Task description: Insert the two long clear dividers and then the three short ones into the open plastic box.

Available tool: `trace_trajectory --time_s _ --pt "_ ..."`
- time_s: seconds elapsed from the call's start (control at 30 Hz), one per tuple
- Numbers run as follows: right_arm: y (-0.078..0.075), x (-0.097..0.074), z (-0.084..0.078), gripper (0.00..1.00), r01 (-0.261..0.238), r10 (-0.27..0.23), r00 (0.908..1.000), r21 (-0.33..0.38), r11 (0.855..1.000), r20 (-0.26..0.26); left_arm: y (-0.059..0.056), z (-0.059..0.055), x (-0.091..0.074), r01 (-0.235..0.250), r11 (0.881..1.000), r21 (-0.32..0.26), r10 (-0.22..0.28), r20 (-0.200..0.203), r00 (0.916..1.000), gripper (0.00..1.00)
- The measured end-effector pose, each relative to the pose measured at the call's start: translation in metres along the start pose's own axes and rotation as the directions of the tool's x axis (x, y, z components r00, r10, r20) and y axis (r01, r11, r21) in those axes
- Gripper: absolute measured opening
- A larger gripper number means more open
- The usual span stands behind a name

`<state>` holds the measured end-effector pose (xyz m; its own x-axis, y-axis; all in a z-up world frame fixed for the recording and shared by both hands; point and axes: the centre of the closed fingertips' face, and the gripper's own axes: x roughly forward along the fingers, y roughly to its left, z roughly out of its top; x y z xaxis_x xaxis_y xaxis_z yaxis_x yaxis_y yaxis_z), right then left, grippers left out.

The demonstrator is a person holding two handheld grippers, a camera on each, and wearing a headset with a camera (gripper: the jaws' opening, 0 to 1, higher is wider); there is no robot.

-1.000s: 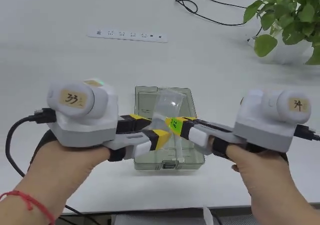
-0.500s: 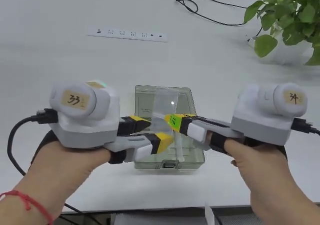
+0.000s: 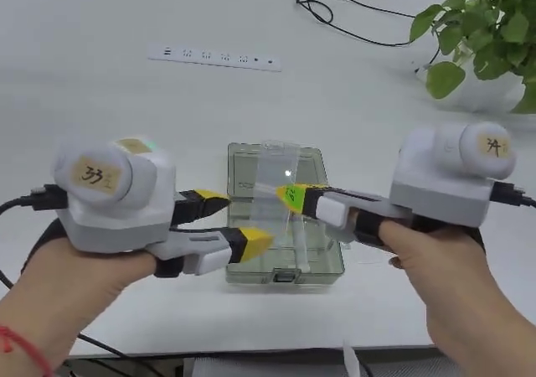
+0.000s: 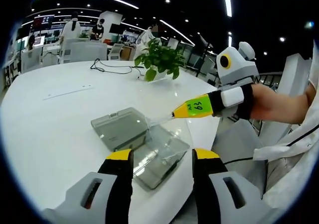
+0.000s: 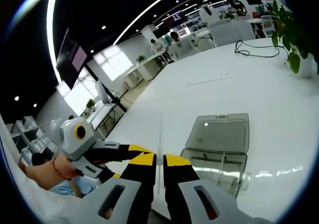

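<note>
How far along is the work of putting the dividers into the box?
Done: one divider seems already seated in the open box; more I cannot count. In hand: the right claw pinches a clear sheet above the box; the left claw is open and empty. Left: seating this sheet and the remaining dividers.

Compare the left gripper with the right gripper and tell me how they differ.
The left gripper has its jaws spread apart; the right gripper has its jaws closed. The left gripper holds nothing, while the right gripper pinches a clear divider above the open plastic box. Both have white bodies and yellow-tipped jaws pointing in toward the box.
</note>
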<state>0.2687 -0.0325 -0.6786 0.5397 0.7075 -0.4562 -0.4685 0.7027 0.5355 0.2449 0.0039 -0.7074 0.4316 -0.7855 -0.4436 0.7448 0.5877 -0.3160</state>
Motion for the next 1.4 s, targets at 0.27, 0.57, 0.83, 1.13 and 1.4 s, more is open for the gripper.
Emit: trace_trajectory --time_s 0.27,0.57,0.83,1.13,1.4 --pt "-0.005 0.001 0.001 0.07 0.02 -0.019 0.9992 0.016 1.0 -0.034 0.002 -0.005 -0.006 0.021 0.998 0.062 -0.021 -0.004 0.9998 0.56" --pt "-0.008 0.003 -0.001 0.07 0.053 -0.053 0.9941 -0.01 0.999 -0.094 0.004 -0.014 -0.012 0.049 0.991 0.126 -0.047 -0.016 0.9987 0.71" --pt "-0.009 0.007 -0.004 0.07 0.113 -0.112 0.9806 -0.002 0.994 -0.161 0.005 -0.019 -0.015 0.072 0.982 0.172 -0.069 -0.026 0.9973 0.82" --pt "-0.021 0.008 -0.008 0.07 0.219 -0.215 0.9398 -0.015 0.976 -0.265 0.004 -0.021 -0.014 0.093 0.976 0.199 -0.089 -0.026 0.9957 0.93" --pt "-0.039 0.016 -0.02 0.07 0.275 -0.248 0.8977 0.023 0.961 -0.364 0.007 -0.029 -0.014 0.104 0.972 0.213 -0.1 -0.032 0.9945 1.0"
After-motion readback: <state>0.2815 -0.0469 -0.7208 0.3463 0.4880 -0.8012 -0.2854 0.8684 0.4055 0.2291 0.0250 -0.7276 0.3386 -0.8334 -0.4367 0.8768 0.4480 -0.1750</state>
